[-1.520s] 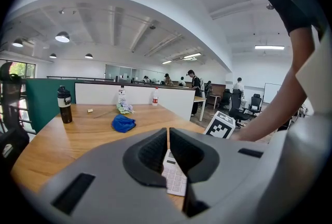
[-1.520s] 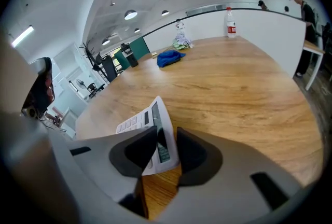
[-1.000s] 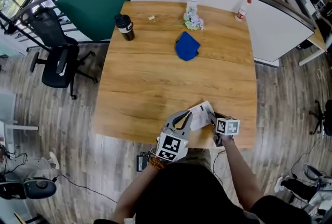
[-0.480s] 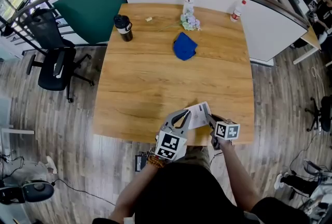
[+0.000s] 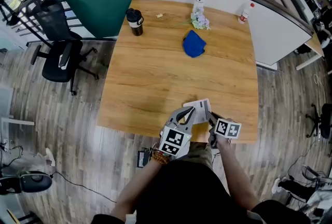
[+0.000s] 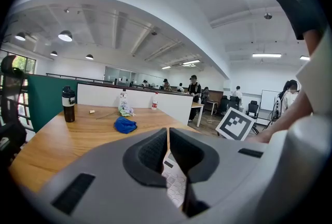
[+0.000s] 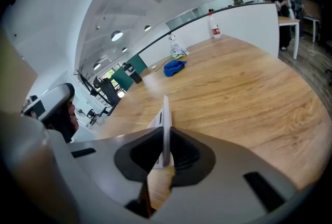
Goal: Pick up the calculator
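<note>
The white calculator [image 5: 200, 109] is at the near edge of the wooden table [image 5: 155, 78], tilted up on its side. My right gripper [image 5: 211, 120] has it edge-on between its jaws, which are closing, and the pads press both faces of the calculator [image 7: 165, 114]. My left gripper [image 5: 189, 113] is shut at the calculator's left edge. In the left gripper view its jaws meet with nothing between them, and the keypad of the calculator [image 6: 174, 181] shows just beyond and below the tips.
A blue cloth [image 5: 193, 44] lies toward the far side of the table. A black tumbler [image 5: 135, 22], a bottle with flowers [image 5: 198, 11] and a red-capped bottle [image 5: 244, 12] stand along the far edge. An office chair [image 5: 59, 54] is on the floor to the left.
The right gripper has closed on the calculator and risen with it, tipping it up off the table. The left gripper has stayed at the calculator's left edge.
</note>
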Tool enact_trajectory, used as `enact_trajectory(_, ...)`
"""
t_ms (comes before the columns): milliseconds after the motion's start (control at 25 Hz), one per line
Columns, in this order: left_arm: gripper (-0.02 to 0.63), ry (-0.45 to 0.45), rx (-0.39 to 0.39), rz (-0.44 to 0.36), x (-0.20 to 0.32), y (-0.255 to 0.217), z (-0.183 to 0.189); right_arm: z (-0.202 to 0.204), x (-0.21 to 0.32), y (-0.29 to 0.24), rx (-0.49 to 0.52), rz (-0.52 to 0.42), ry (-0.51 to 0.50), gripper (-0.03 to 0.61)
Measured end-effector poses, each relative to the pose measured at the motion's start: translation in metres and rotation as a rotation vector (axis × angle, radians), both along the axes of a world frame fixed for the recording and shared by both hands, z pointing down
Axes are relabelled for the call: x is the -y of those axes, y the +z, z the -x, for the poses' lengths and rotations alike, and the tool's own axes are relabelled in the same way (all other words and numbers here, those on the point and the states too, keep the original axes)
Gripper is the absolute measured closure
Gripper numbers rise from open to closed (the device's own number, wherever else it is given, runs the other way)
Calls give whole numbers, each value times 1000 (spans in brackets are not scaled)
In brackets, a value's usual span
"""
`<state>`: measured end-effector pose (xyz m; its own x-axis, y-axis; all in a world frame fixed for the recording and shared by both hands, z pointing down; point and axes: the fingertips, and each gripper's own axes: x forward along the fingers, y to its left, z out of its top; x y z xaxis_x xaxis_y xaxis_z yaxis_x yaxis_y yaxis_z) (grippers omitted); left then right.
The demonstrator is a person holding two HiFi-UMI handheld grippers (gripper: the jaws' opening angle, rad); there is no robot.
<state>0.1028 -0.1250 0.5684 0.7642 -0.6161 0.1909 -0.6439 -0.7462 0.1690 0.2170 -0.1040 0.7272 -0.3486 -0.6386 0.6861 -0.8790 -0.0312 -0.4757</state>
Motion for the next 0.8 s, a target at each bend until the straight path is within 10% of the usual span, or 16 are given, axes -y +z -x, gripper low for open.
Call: enact_trajectory(800,584,-193,-119,32,45,-26,37,64,45,-96,80,-171,-111,531)
